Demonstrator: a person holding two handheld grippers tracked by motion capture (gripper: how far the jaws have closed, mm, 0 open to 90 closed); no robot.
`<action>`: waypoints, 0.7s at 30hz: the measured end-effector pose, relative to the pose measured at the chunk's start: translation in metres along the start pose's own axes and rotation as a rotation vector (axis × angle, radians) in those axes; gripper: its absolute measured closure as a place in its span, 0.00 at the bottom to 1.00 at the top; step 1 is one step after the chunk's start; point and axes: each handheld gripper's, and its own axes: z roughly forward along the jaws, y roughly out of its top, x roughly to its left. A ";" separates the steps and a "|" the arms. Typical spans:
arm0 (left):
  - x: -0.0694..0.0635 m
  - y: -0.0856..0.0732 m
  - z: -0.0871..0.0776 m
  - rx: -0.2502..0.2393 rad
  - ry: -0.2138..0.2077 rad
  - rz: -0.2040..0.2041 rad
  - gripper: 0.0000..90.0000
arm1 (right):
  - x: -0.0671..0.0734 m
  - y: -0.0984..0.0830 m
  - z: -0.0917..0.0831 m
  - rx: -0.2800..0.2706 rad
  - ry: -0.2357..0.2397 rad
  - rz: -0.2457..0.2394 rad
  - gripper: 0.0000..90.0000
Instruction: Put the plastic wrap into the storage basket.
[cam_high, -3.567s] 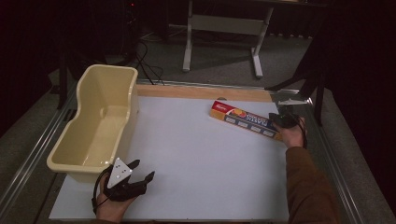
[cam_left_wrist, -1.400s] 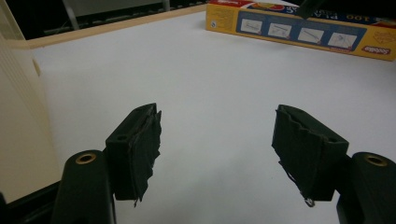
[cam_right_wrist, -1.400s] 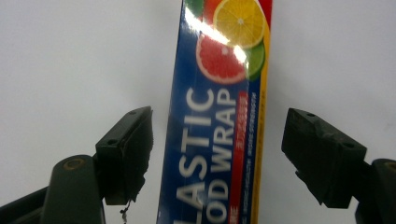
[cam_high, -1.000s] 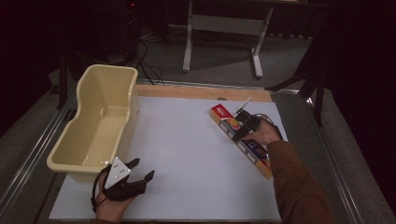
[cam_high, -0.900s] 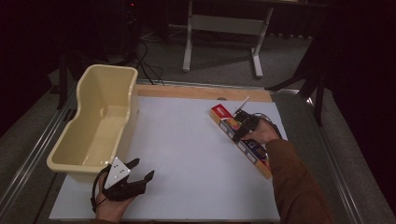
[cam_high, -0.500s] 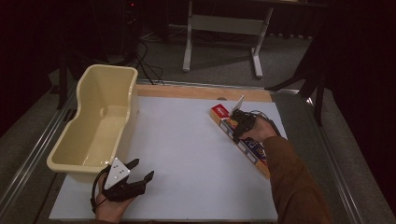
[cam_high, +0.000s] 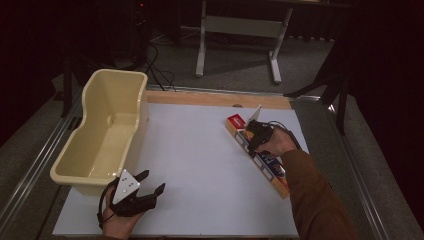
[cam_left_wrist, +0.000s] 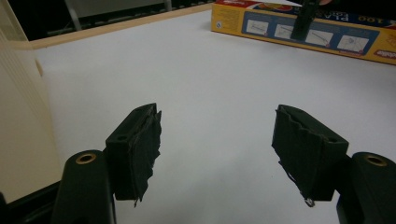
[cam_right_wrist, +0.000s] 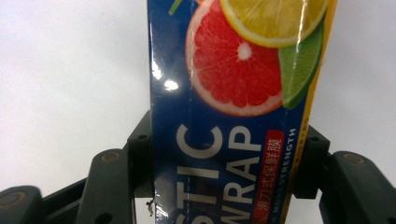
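Observation:
A long blue and yellow plastic wrap box lies slantwise on the right of the white table, its red end farthest from me. My right gripper stands over the box near that end. Its jaws have just been closing, and in the right gripper view the pads press on both long sides of the box. My left gripper rests open at the front left with nothing between its fingers. Far off in the left gripper view is the box.
A cream plastic tub stands along the table's left side, just behind my left gripper, and its wall is at the left of the left gripper view. A wooden strip runs along the table's far edge.
The box has swung from lying across the back right to pointing slantwise toward the front. My right gripper has moved onto it near the red end and closed. The left gripper stayed put.

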 end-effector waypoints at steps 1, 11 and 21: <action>0.000 0.000 0.000 -0.001 0.002 0.004 0.36 | 0.000 -0.001 0.000 0.002 0.008 0.012 0.46; -0.001 0.001 0.000 0.000 0.002 0.014 0.35 | -0.003 -0.017 -0.008 -0.016 0.131 0.101 0.46; 0.000 0.002 0.001 -0.003 0.003 0.012 0.35 | 0.001 -0.027 -0.025 -0.170 0.354 0.185 0.46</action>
